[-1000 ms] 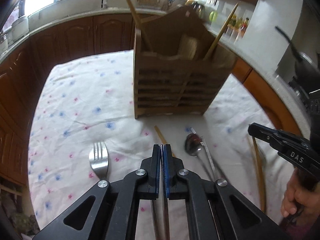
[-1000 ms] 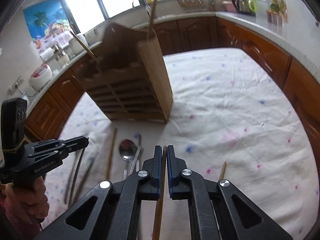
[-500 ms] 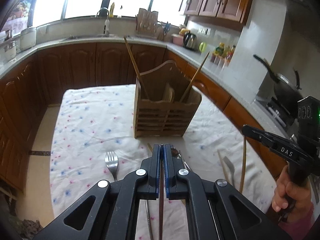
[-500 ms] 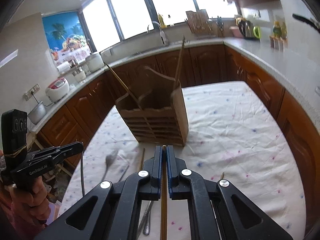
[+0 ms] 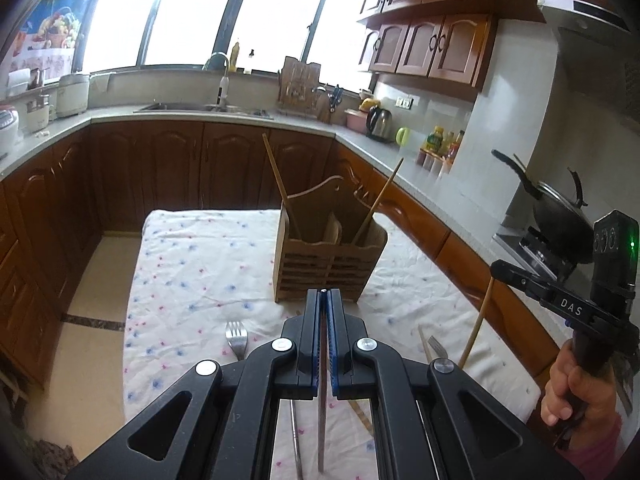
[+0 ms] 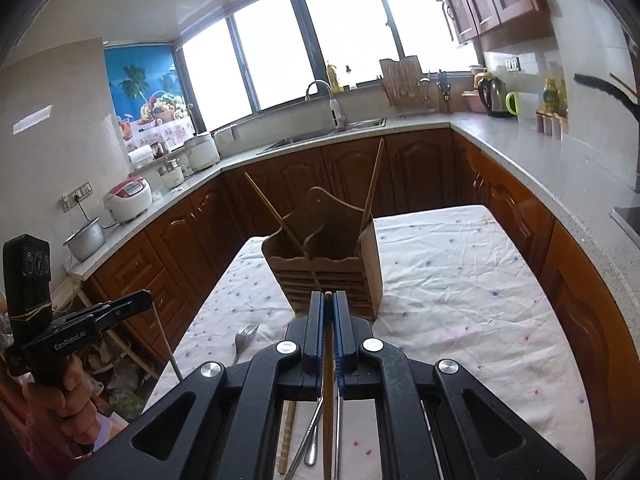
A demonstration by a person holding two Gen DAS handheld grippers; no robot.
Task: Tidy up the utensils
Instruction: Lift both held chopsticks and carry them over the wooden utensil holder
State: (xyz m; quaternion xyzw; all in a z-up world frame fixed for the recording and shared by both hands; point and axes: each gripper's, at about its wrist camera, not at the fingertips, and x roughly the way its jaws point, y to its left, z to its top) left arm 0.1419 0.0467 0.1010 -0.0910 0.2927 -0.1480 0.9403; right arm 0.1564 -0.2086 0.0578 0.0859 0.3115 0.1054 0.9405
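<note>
In the left wrist view, the black left gripper (image 5: 325,294) with blue pads has its jaws pressed together on a thin grey metal chopstick (image 5: 321,404) that hangs down from the pinch. At eight o'clock from its tips a silver metal fork (image 5: 236,338) lies on the white floral tablecloth (image 5: 192,264). At three o'clock, the black right gripper (image 5: 498,268), held by a hand (image 5: 576,388), pinches a long light wooden chopstick (image 5: 476,324) that hangs slanting.

In the right wrist view the right gripper (image 6: 328,295) is likewise closed tight on that wooden chopstick (image 6: 328,420), which runs between the pads and down out of frame. Beneath it on the cloth lie more loose metal utensils (image 6: 314,432) and a turned wooden stick (image 6: 289,436).

At twelve o'clock, beyond both sets of tips, the brown slatted wooden utensil holder (image 5: 324,264) stands upright on the cloth, with two wooden chopsticks (image 5: 280,184) leaning out of it, one at each side. Farther off, brown kitchen cabinets (image 5: 172,168) run under a grey counter with a steel sink (image 5: 204,108) below bright windows.
</note>
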